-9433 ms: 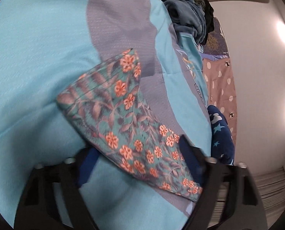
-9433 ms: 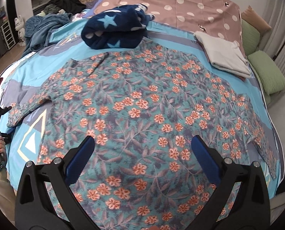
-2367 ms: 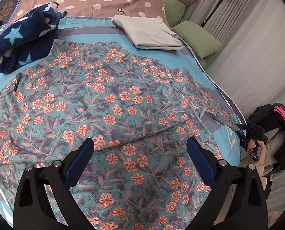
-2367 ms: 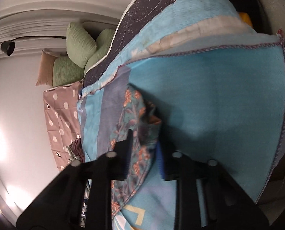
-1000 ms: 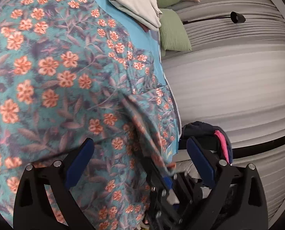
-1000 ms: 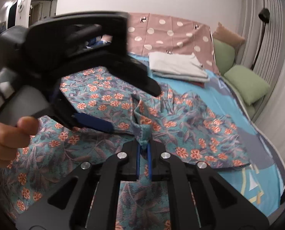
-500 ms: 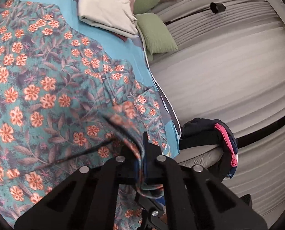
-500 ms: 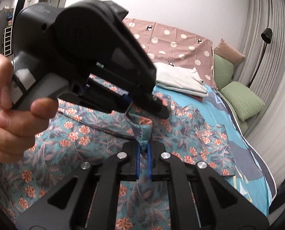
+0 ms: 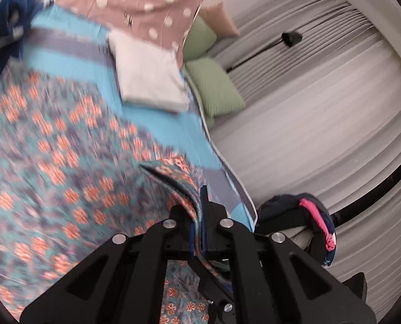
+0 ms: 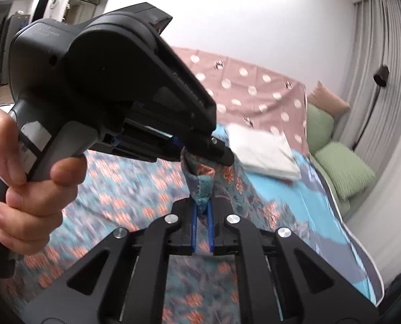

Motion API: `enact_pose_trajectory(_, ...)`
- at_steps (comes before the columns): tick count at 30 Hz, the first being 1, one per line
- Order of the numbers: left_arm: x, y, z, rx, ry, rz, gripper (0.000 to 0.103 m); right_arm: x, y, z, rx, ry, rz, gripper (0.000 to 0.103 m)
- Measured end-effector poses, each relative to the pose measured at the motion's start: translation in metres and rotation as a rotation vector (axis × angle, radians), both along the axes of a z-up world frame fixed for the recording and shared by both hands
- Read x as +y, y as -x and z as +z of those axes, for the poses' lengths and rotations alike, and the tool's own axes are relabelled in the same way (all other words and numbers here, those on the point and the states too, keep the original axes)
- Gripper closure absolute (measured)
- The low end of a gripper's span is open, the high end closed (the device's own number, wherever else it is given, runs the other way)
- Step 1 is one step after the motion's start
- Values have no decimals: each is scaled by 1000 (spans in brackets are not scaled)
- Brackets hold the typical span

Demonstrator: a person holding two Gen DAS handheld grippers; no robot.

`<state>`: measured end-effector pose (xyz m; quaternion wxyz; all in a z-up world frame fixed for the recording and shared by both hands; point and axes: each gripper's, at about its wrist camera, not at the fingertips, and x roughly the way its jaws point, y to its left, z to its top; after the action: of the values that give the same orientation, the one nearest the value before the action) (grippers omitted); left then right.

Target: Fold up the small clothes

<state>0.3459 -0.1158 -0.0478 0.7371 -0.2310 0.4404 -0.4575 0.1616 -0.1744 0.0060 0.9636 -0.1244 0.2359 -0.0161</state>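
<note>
A teal garment with orange flowers (image 9: pixel 65 140) lies spread over the blue bed cover (image 9: pixel 173 129). My left gripper (image 9: pixel 199 216) is shut on a raised fold of its right-hand edge. My right gripper (image 10: pixel 202 216) is shut on the same lifted edge of the floral garment (image 10: pixel 200 186), just below. In the right wrist view the left gripper (image 10: pixel 213 151) fills the upper left, held by a hand (image 10: pixel 19 178), its tip pinching the cloth directly above my right fingertips. The lifted cloth hangs off the bed between the two grips.
A folded white garment (image 9: pixel 146 75) lies further up the bed, by green pillows (image 9: pixel 213 89) and a pink dotted sheet (image 9: pixel 135 2). A navy star blanket (image 9: pixel 6 19) sits at the upper left. Dark clothes (image 9: pixel 297 216) hang on a chair beside the bed, before grey curtains.
My left gripper closed on the garment's edge beside the right one. Both grippers have risen, lifting that edge off the bed.
</note>
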Motion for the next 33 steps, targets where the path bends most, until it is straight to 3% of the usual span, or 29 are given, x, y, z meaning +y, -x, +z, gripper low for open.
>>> enact_pose_trajectory(6,56,0,46,-145,18,87,100,50,-17,29,-57,19,102,97)
enact_pose_trajectory(13,128,-2,57,-196,29,200,100,115,-36,38,-61,55,219,96)
enact_pose_trajectory(20,189,-5,29,-135,24,266,100,161,-46,16,3,78,303,95)
enact_pose_trajectory(24,204,-6,-1,-67,17,277,100,174,-53,-7,104,42,332,80)
enact_pose_trajectory(28,217,-7,-28,14,-13,308,100,166,-48,-22,199,-14,353,62)
enact_pose_trajectory(33,239,-17,-61,83,-63,355,100,126,-42,-29,273,-84,294,60)
